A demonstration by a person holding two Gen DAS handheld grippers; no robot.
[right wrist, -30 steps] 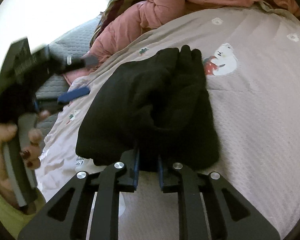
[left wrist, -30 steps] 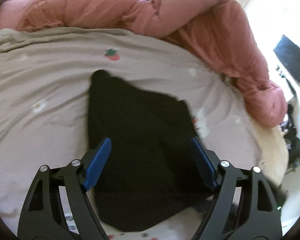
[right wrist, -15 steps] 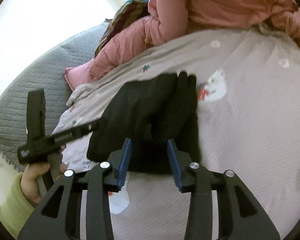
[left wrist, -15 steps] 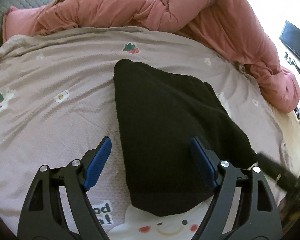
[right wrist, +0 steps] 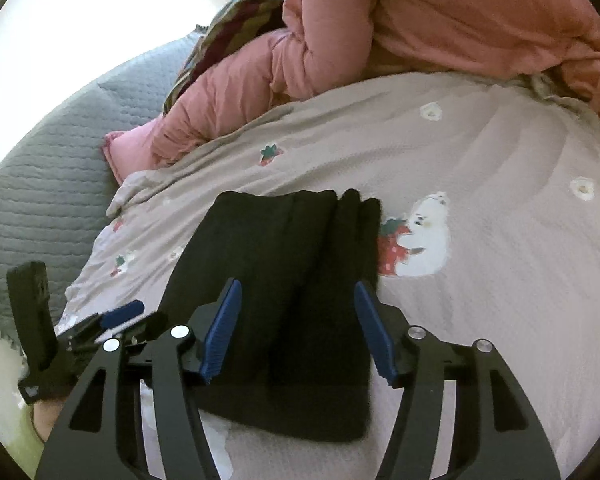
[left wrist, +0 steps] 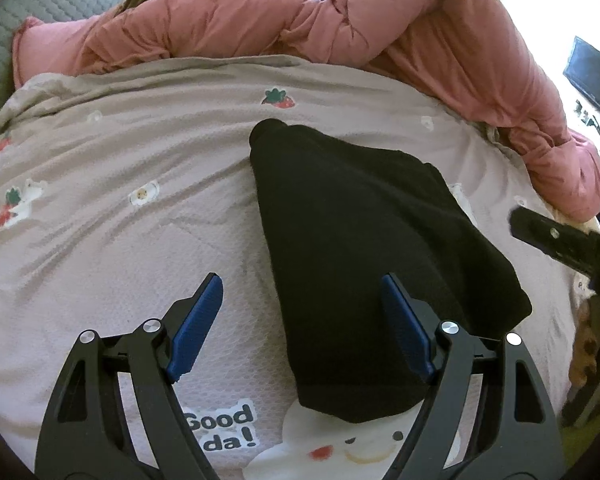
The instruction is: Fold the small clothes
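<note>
Black garment (left wrist: 364, 264) lies folded on the pale printed bedspread (left wrist: 112, 248), and it is out of my grip now. A second ago my right tongs (right wrist: 296, 326) were pinched tight on its near edge; half a second ago they were already parting, and now their blue pads (right wrist: 222, 326) stand wide apart, above the cloth and holding nothing. My left tongs (left wrist: 300, 324) were spread wide through all of it, empty, and are spread now; what has altered there is the aim, since the garment sat straight between the pads a second ago and now sits under the right-hand pad, with bare bedspread under the other.

From the right-hand view the garment shows as a narrow block with several lengthwise ridges, its far end beside the bear-and-strawberry print (right wrist: 414, 236). From the left-hand view it is one smooth dark slab, its near end resting over the "Good da!" print (left wrist: 220, 426). The pink quilt (left wrist: 420, 28) is heaped well beyond it, not touching.

I read the release as the end of a fold: the cloth keeps its shape with nothing holding it. Whether another fold is due I cannot say; it looks compact enough, though the ridges may want smoothing.
</note>
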